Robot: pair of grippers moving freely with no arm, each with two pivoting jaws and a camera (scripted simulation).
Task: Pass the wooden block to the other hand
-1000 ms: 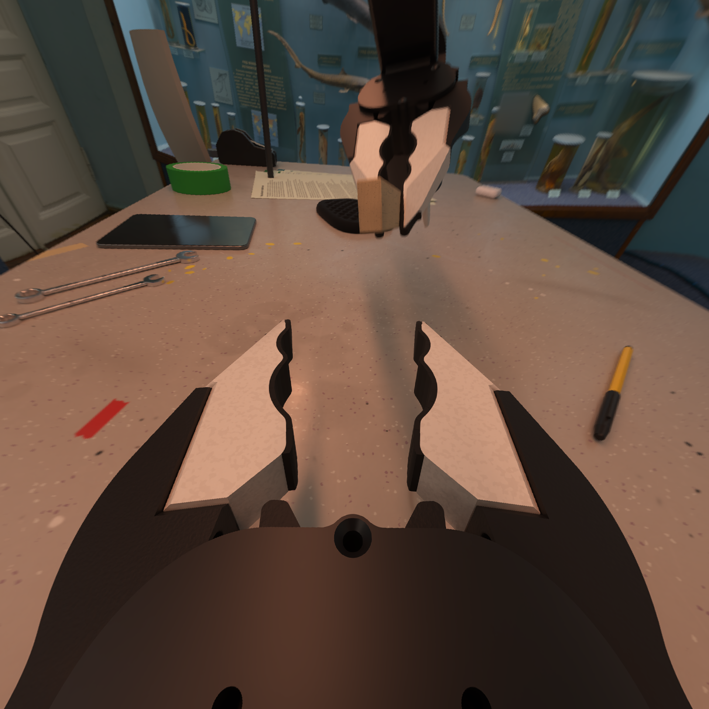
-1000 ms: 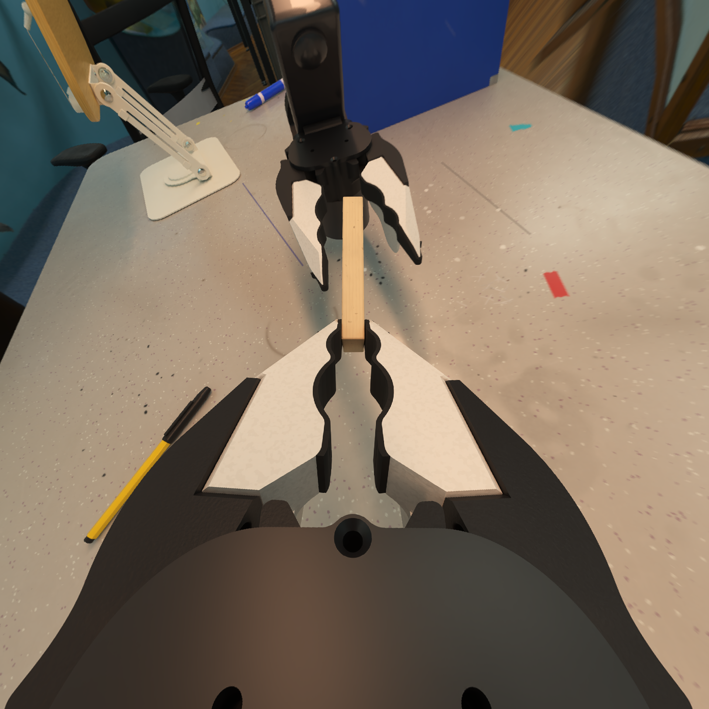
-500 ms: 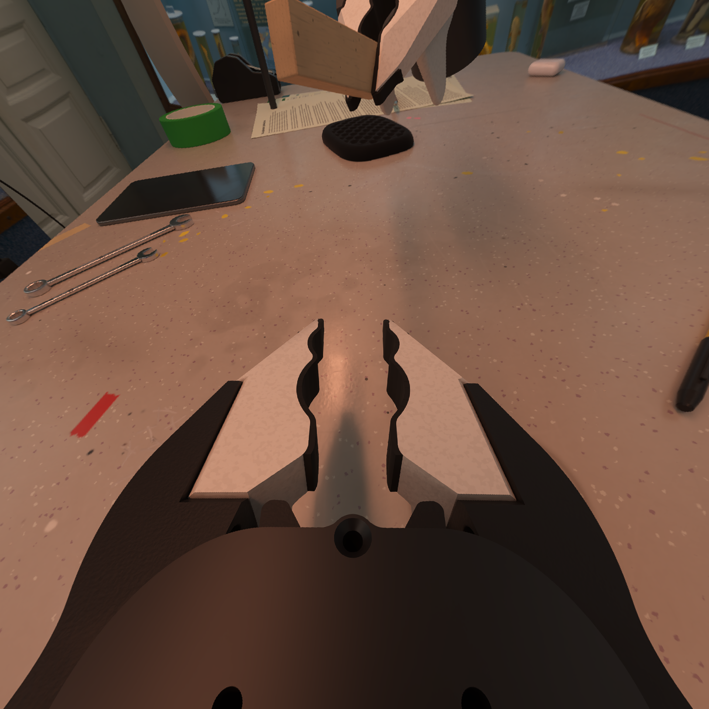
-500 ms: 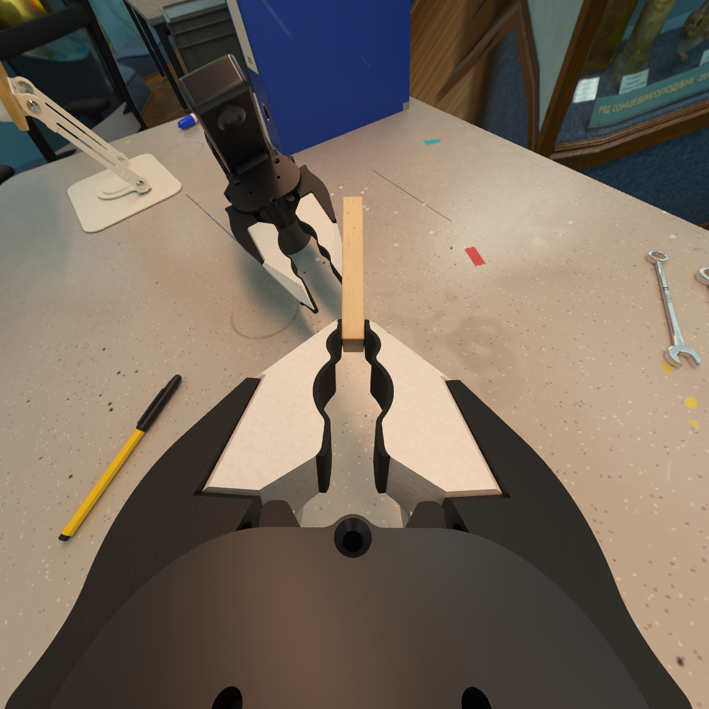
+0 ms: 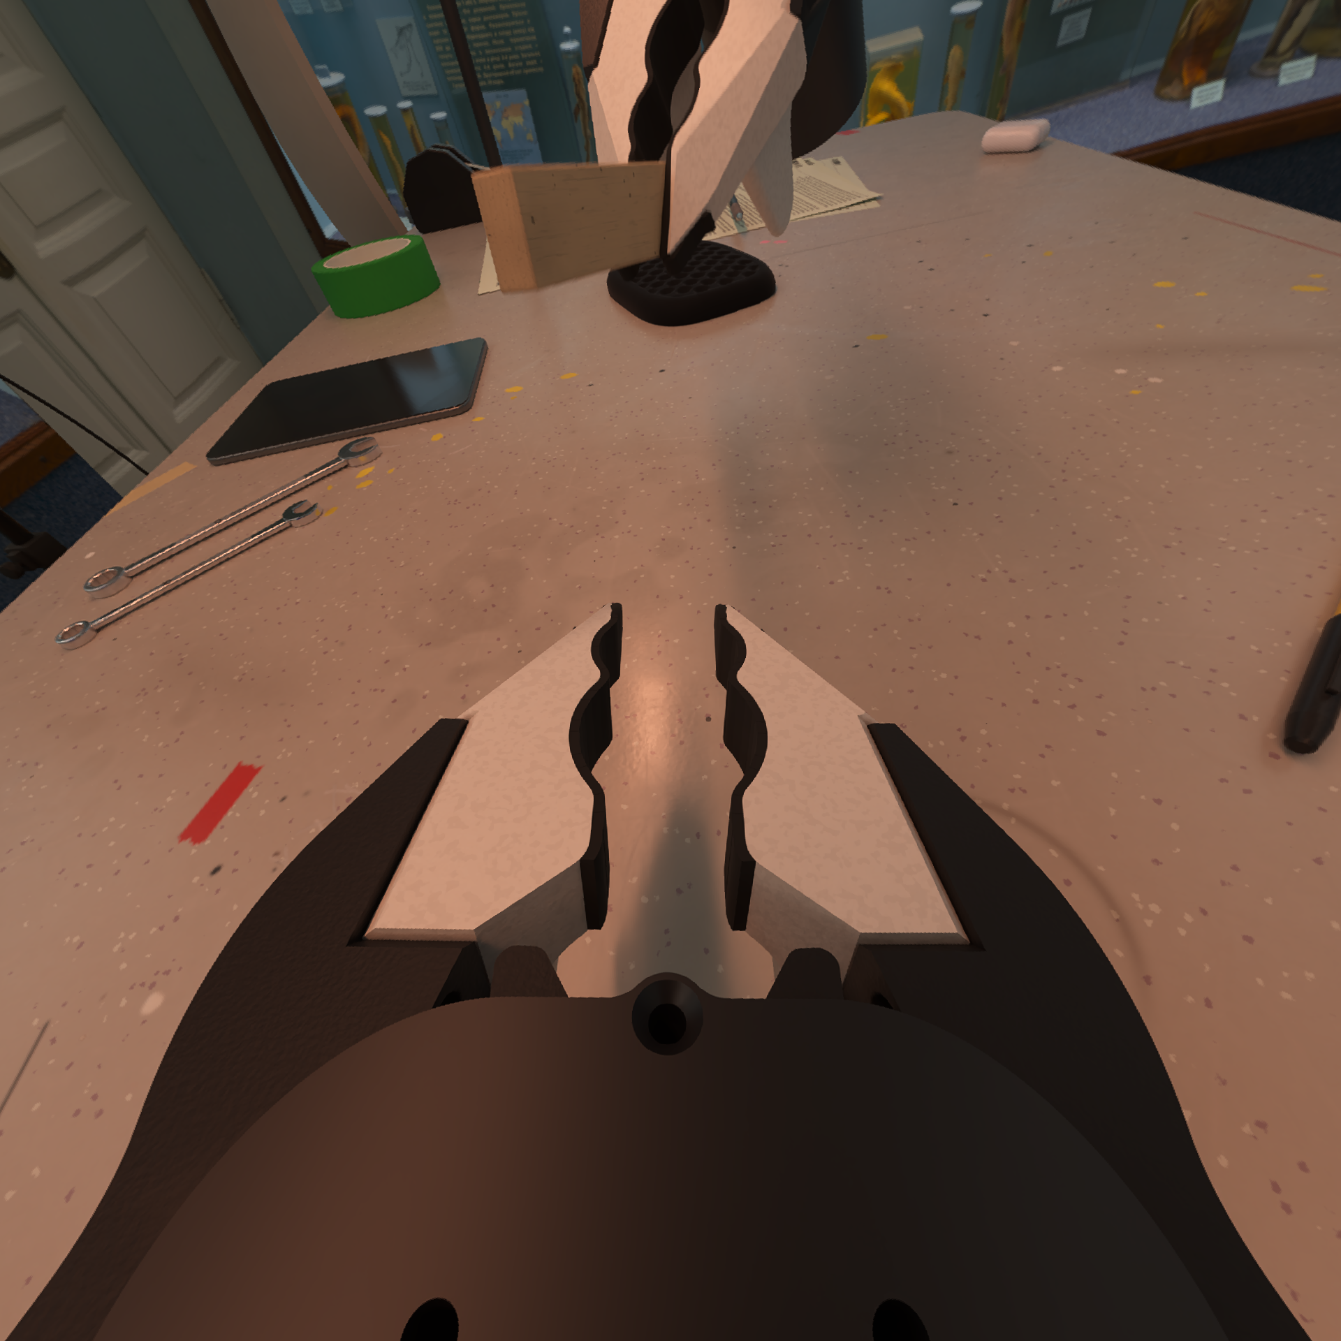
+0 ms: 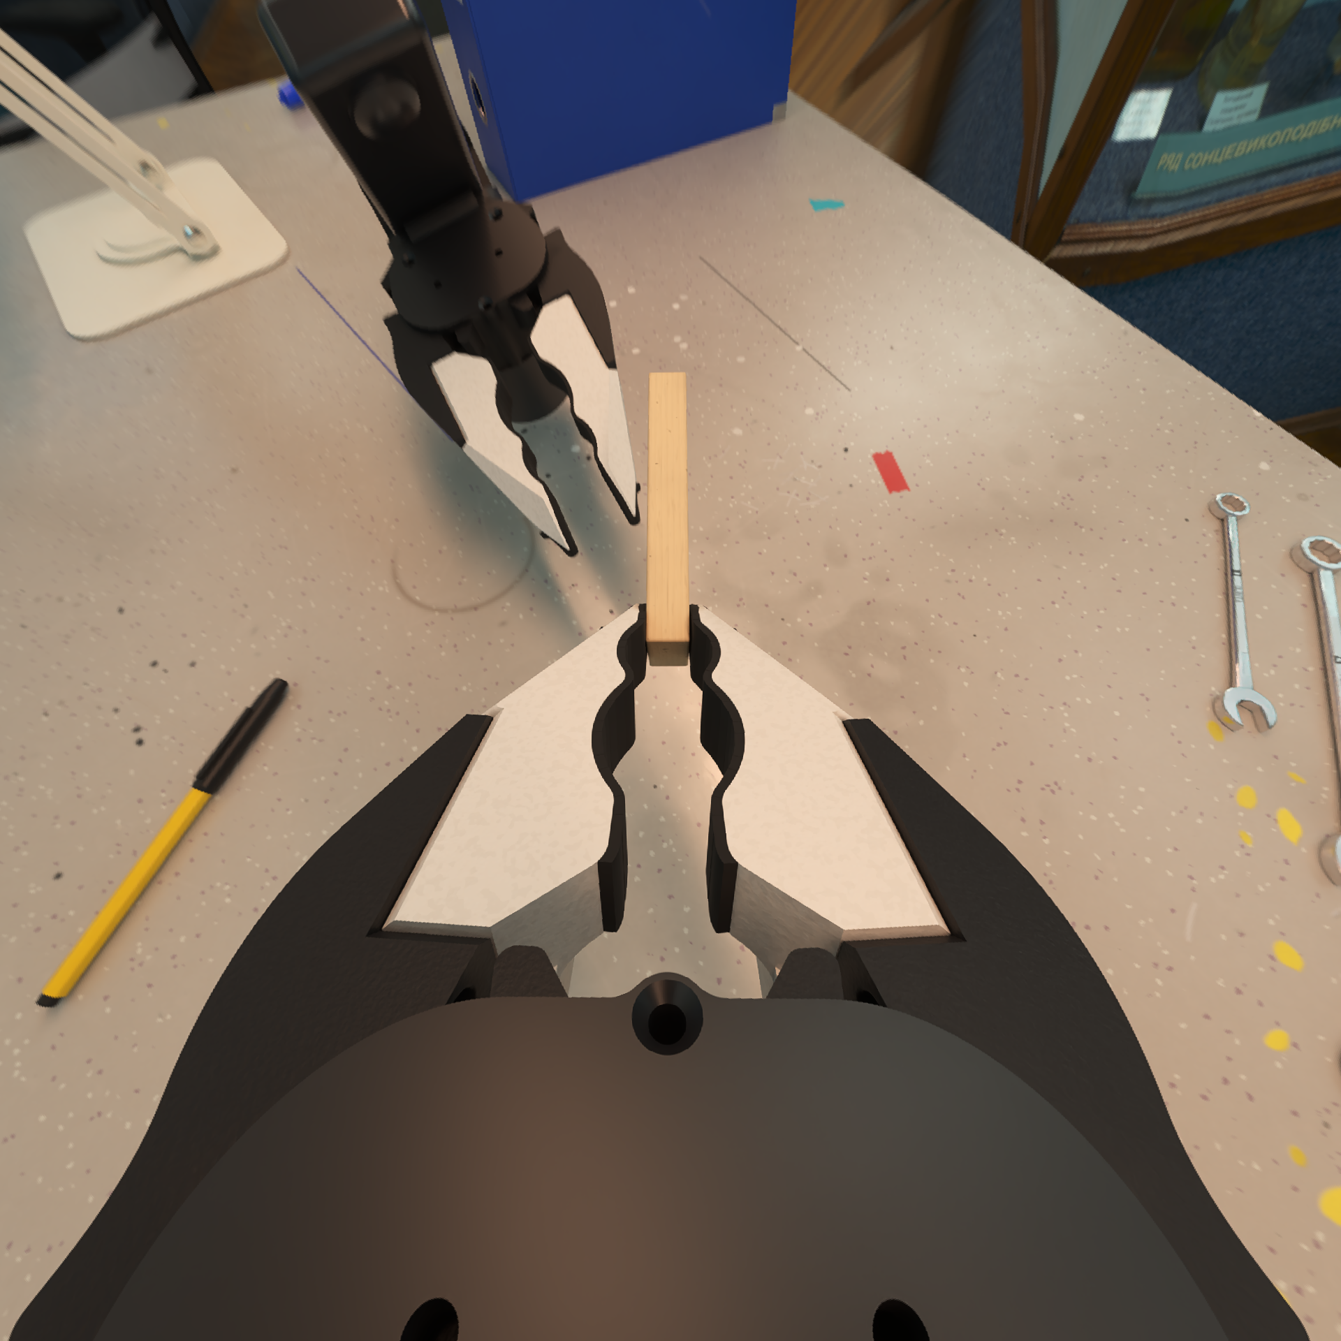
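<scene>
- Right tool (image 6: 667, 617): closed on one end of the wooden block (image 6: 667, 501), pinched at the fingertips; the block projects forward, clear of the worktop (image 6: 943, 653).
- Left tool (image 5: 667, 617): partly open with a narrow gap, holding nothing; it sits low over the worktop.
- Seen from the right wrist, the left tool (image 6: 573, 508) lies just left of the block, apart from it.
- Pen (image 6: 163, 842): well left of the block.
- Two wrenches (image 6: 1237, 609): well right of the block.
- Red tape mark (image 6: 890, 472): near the block, right side.
</scene>
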